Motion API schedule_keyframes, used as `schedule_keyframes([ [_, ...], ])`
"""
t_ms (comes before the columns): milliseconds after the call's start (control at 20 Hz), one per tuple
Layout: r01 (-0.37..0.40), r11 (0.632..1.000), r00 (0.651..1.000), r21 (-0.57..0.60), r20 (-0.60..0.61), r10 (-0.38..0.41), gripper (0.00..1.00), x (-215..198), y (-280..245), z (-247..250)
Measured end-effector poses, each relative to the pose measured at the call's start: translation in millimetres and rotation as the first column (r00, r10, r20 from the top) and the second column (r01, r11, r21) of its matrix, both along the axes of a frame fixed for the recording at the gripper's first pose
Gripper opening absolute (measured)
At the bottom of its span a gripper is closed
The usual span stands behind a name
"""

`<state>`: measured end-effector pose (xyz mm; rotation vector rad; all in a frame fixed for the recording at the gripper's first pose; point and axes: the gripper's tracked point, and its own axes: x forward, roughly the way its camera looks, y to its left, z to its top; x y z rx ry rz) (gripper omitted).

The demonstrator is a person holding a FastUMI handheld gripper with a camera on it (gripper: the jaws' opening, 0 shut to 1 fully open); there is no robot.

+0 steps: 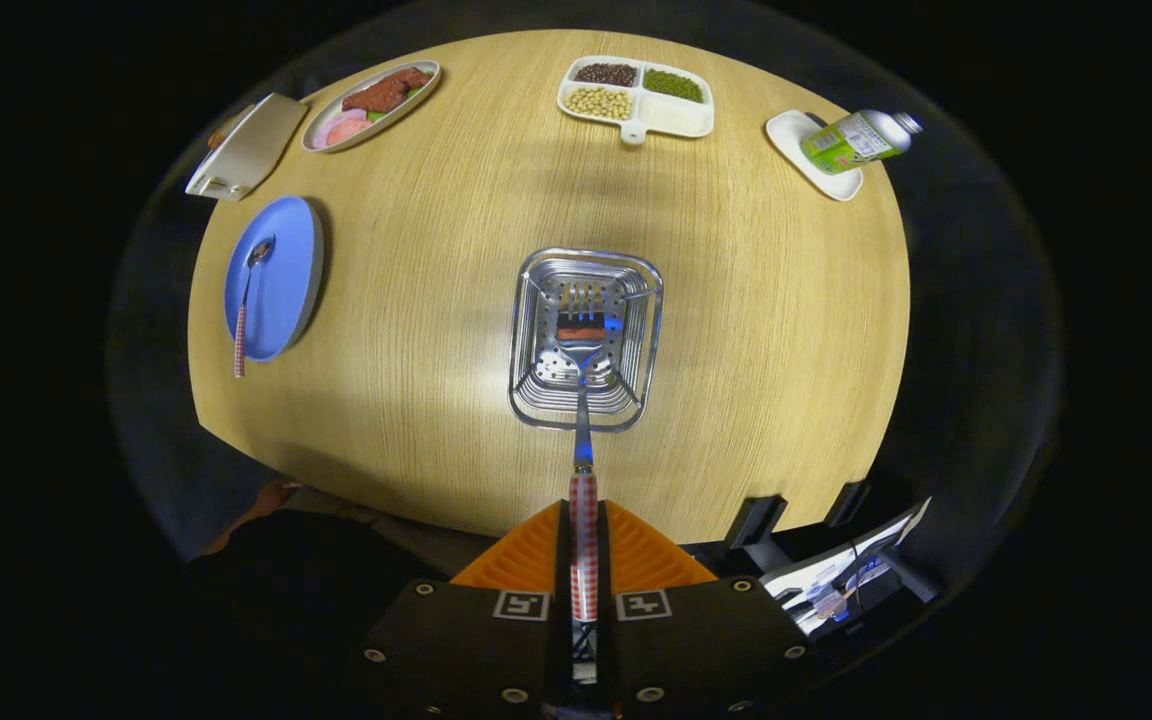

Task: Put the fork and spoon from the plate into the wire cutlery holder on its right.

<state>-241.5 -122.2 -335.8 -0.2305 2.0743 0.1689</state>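
The gripper (584,560) has its jaws squeezed tight on the checked handle of the fork (582,400). The fork points down, and its prongs are inside the wire cutlery holder (636,300), which sits in the middle of the wooden counter (416,350). The spoon (246,300) lies on the blue plate (286,270), well apart to the left (its handle sticks out over the rim). Far beyond the holder are a tray of beans (681,115), a dish of meat slices (371,105), a tan box (248,147), and a green can (856,138) lying on a small white dish (796,140). Nothing stands between plate and holder.
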Motion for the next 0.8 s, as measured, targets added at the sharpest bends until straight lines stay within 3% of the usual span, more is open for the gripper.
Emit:
schedule_keyframes([
  [400, -0.007, 1.000, 0.987, 0.025, -0.159, 0.011, 0.10, 4, 5, -14],
  [800, 0.043, 0.999, 0.984, -0.008, -0.173, -0.043, 0.10, 18, 0, -31],
])
